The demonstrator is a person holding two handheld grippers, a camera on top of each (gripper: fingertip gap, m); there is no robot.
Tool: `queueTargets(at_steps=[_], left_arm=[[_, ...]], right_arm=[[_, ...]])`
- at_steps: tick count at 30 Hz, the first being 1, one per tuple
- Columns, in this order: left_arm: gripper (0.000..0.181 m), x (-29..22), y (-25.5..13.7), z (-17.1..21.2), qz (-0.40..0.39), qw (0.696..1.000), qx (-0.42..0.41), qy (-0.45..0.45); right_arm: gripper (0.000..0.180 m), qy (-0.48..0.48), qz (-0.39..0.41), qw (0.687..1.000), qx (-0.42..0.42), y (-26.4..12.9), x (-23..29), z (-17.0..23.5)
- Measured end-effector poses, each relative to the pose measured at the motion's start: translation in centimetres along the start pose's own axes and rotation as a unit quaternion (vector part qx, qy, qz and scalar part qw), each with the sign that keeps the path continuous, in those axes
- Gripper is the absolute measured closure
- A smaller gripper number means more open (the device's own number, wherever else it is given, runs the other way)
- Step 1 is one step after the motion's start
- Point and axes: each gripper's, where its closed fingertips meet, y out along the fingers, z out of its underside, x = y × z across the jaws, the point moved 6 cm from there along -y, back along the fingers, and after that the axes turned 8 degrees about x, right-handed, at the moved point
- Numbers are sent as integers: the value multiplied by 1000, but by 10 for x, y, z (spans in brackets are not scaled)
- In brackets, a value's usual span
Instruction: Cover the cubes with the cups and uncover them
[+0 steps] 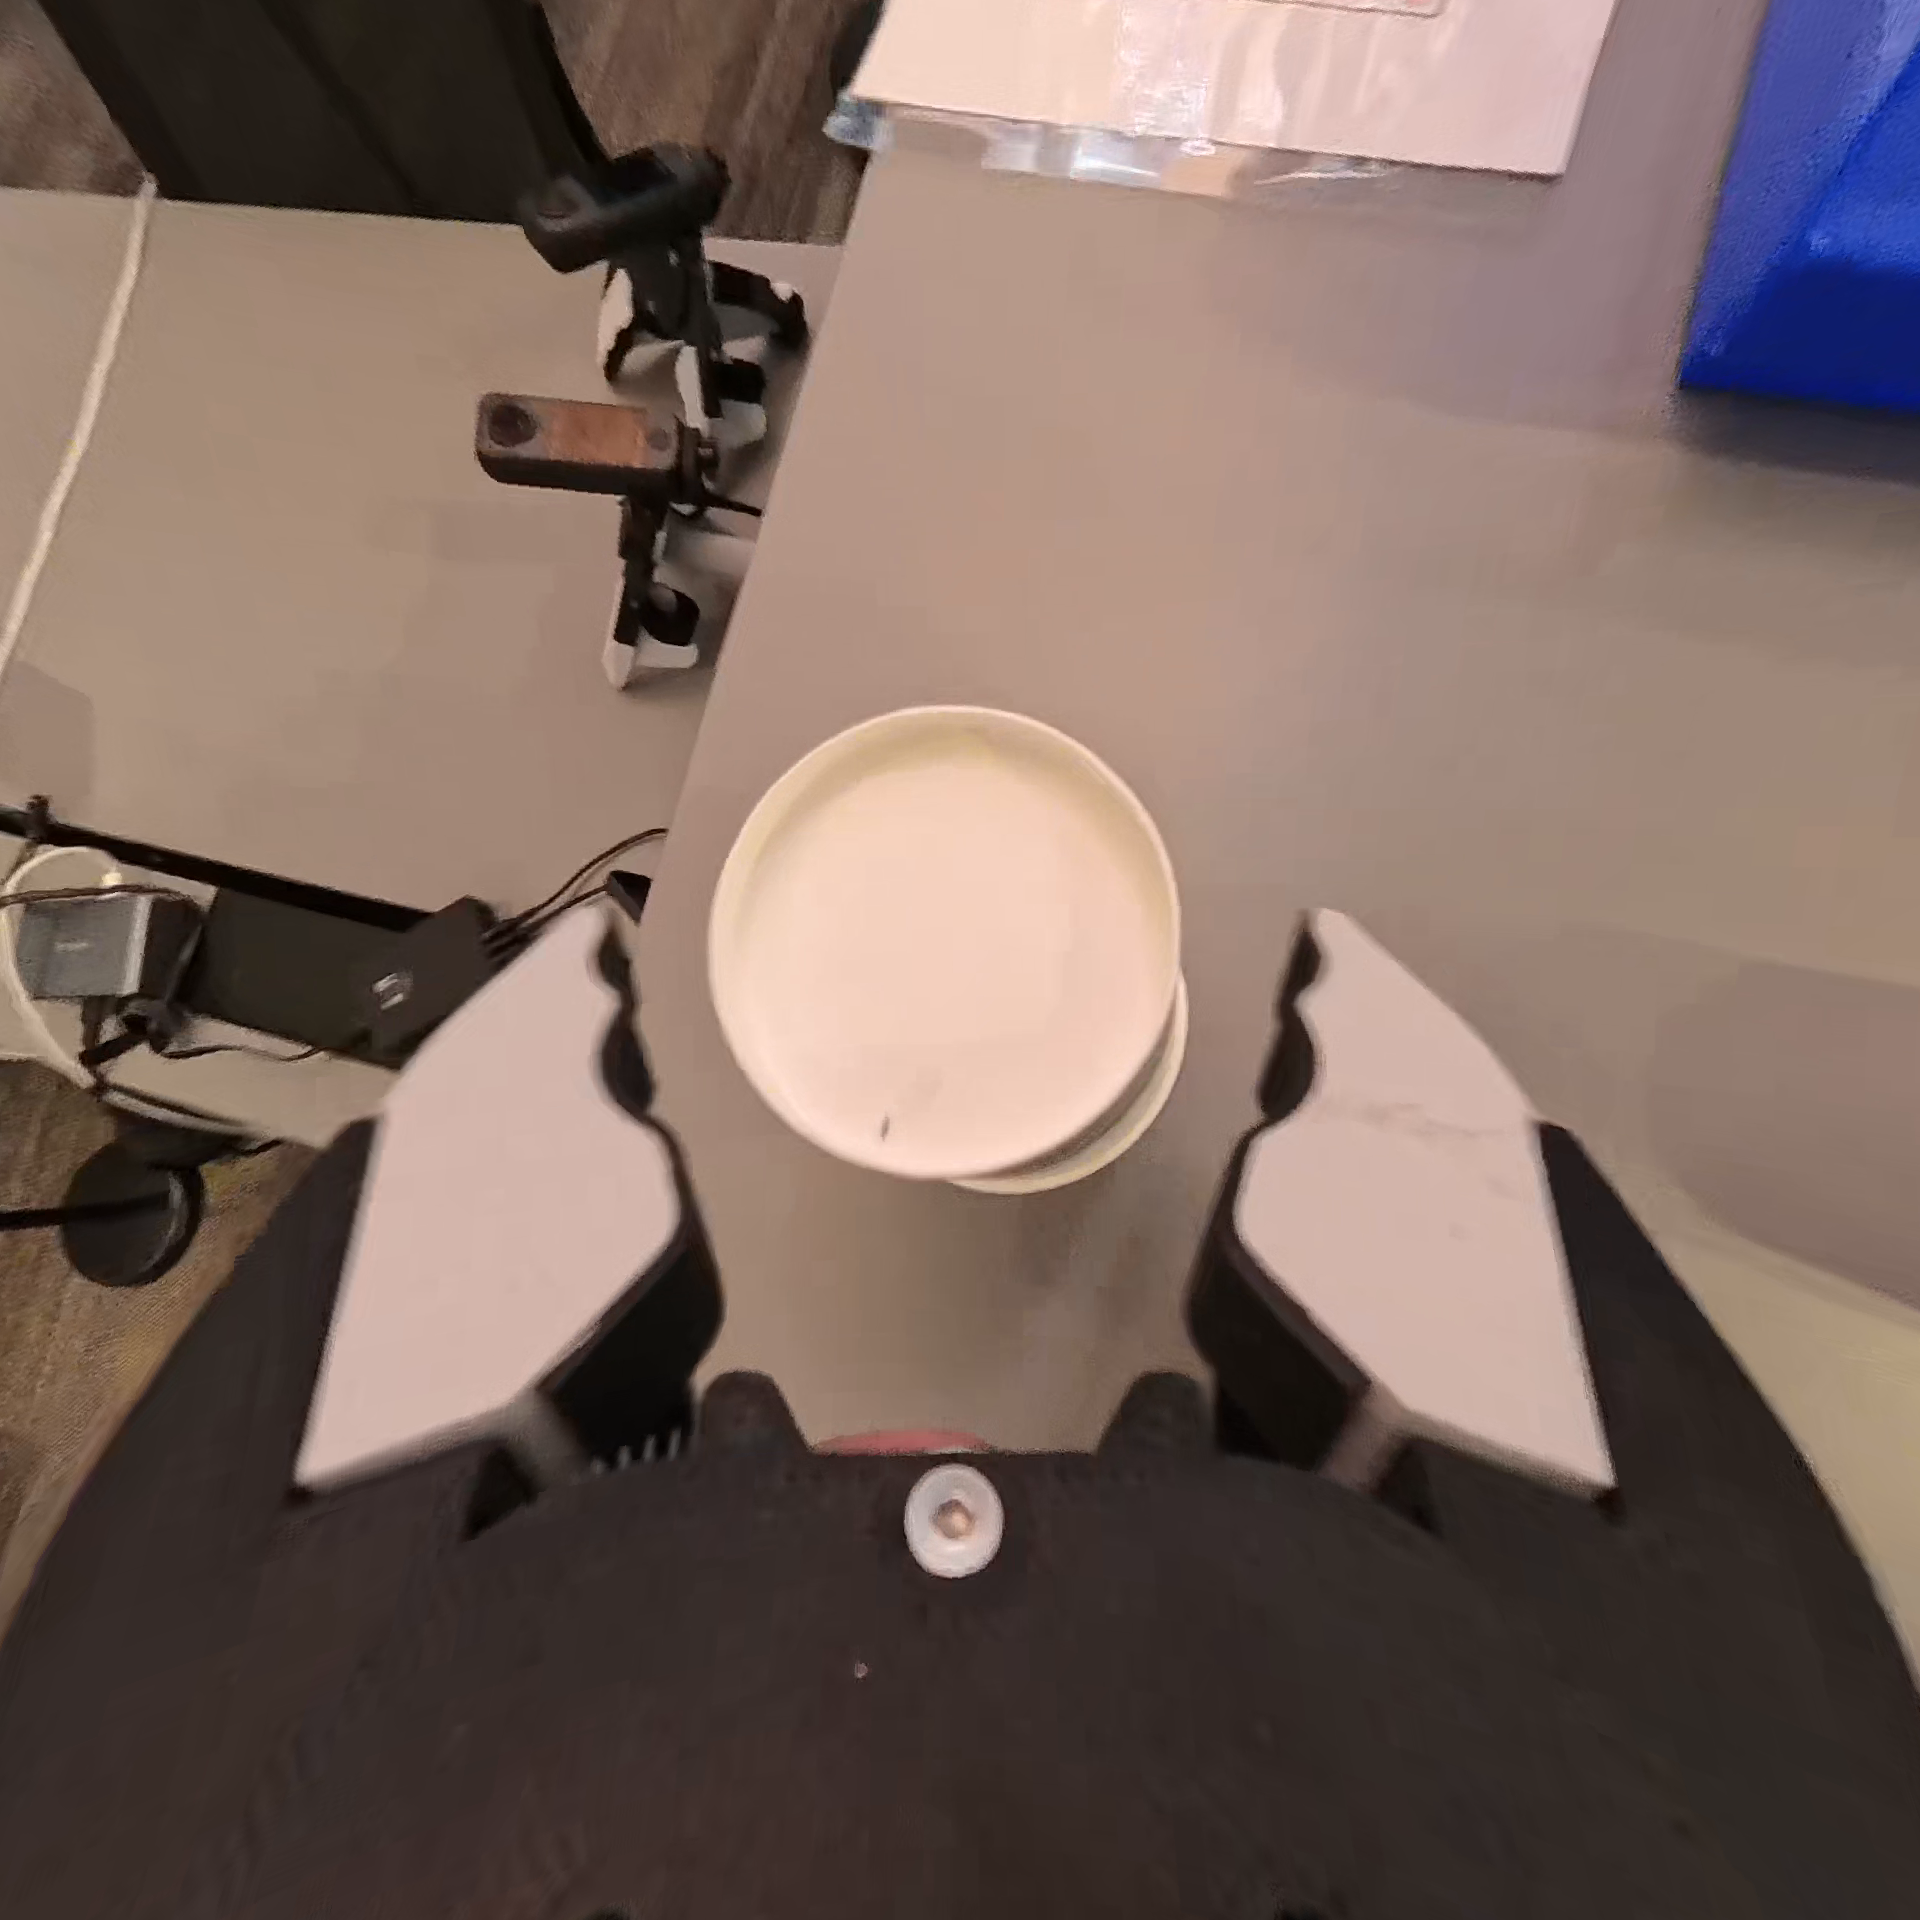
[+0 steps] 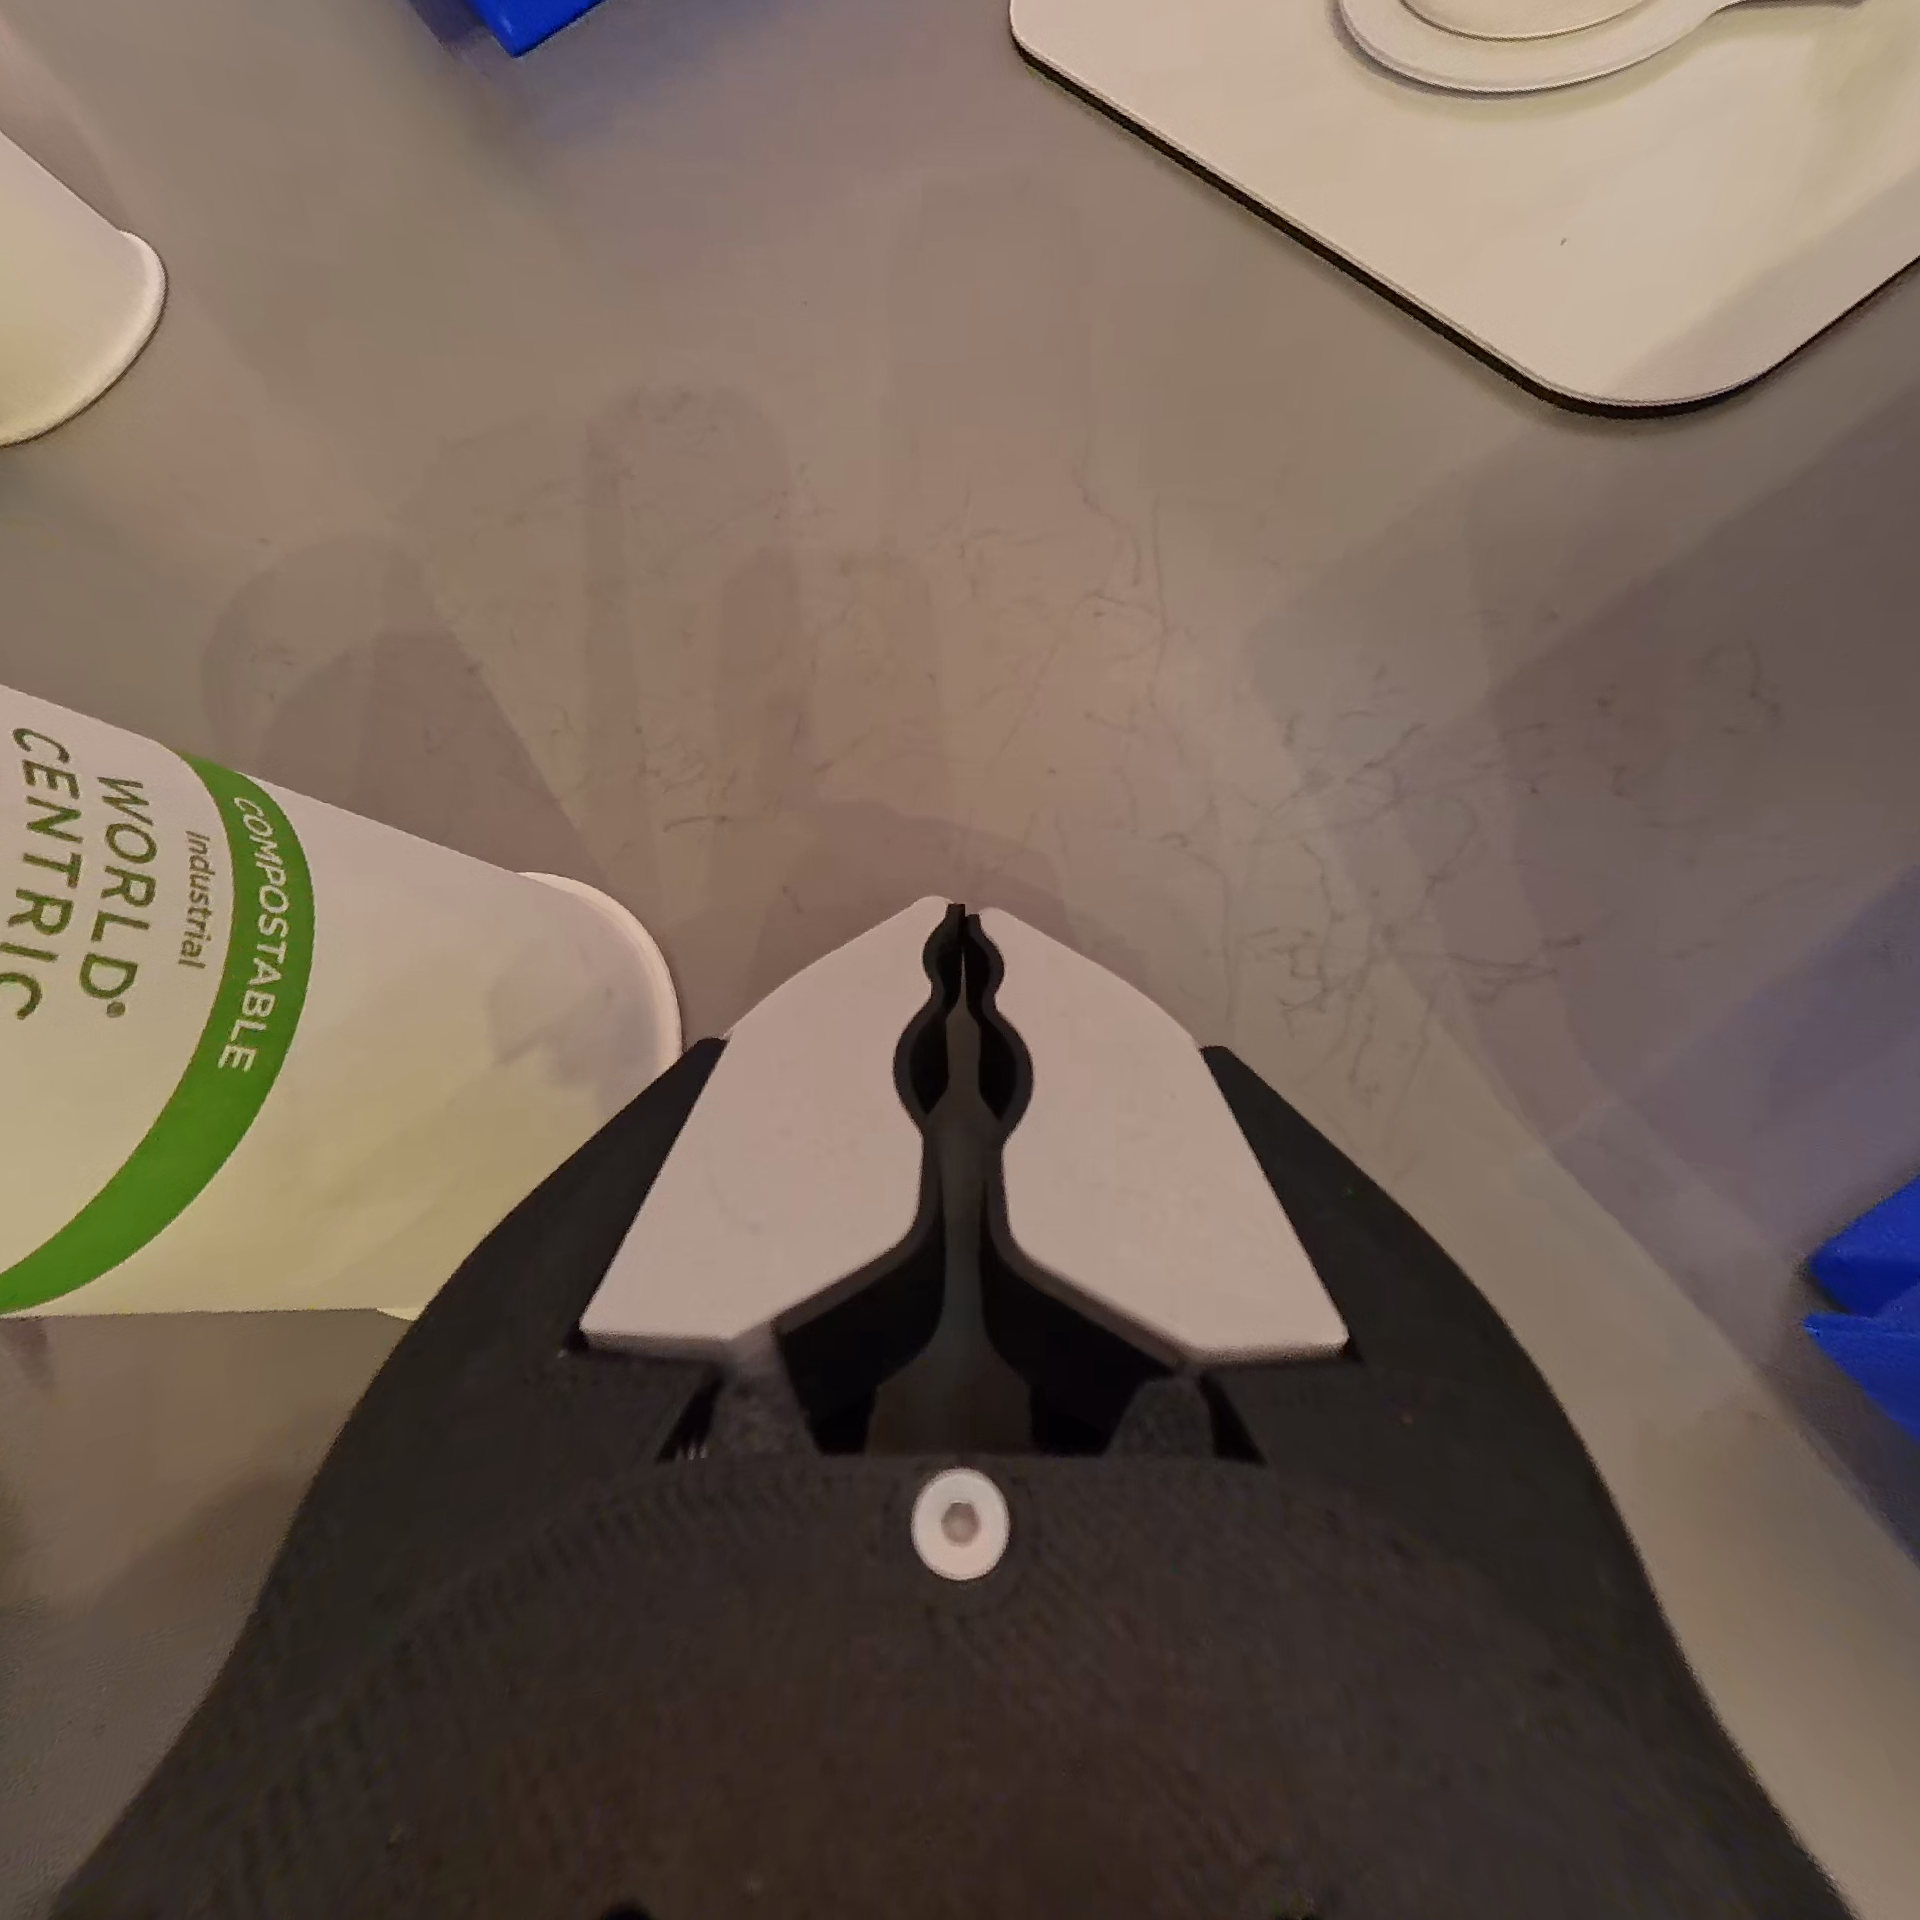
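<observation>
The grey table (image 1: 1351, 623) fills both views, and over it the left gripper (image 1: 951, 966) hangs above an upturned white paper cup (image 1: 940, 935), its jaws spread wide with nothing between them, one finger off to each side of the cup and neither touching it. The step in hand looks like taking hold of this cup, either to lift it off a cube or after setting it down; which one cannot be told, since no cube shows. To do it well, the jaws should come down evenly until both fingers flank the cup's wall, then close gently, because thin paper would likely crush or tip under a hard squeeze, and the lift should go straight up. The cup stands upside down just ahead of the jaws' opening, its flat round base facing the camera and its wider rim peeking out below and to the right. The right gripper (image 2: 961, 914) has its jaws closed on nothing, tips met over bare table. Just to the left of those jaws stands a second cup (image 2: 312, 1039), white with a green band and printed lettering; a third white cup (image 2: 62, 312) shows farther ahead on the left.
</observation>
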Motion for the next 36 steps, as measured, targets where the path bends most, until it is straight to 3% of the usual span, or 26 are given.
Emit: queueTargets(at_steps=[1, 2, 9, 17, 19, 22, 27, 30, 33, 36], left_arm=[[87, -2, 3, 0, 16, 1000, -5, 4], [96, -4, 5, 0, 26, 1000, -13, 4], [99, -3, -12, -9, 48, 996, -74, -20], [99, -19, -113, -47, 117, 962, -240, -54], [99, -34, -143, -58, 170, 938, -294, -71], [100, -75, -179, -72, 300, 877, -363, -98], [99, -165, -213, -92, 486, 766, -414, -77], [99, -224, -219, -102, 576, 711, -399, -60], [99, -275, -224, -105, 634, 667, -390, -40], [99, -314, -229, -104, 656, 648, -386, -10]], right_arm=[[180, 1, 1, 1000, 0, 0, 0, 0], [180, 1, 2, 1000, 0, 0, 0, 0], [180, 7, 3, 1000, 0, 0, -2, 0], [180, 14, -13, 1000, -20, -4, -2, -2], [180, 16, -1, 998, -54, -12, -4, -5], [179, 10, 31, 992, -118, -38, -3, -20], [169, -81, 37, 978, -190, -95, 36, -99], [150, -88, -70, 965, -238, -111, 81, -152], [129, -36, -218, 945, -242, -103, 119, -187], [117, 62, -372, 894, -243, -88, 140, -206]])
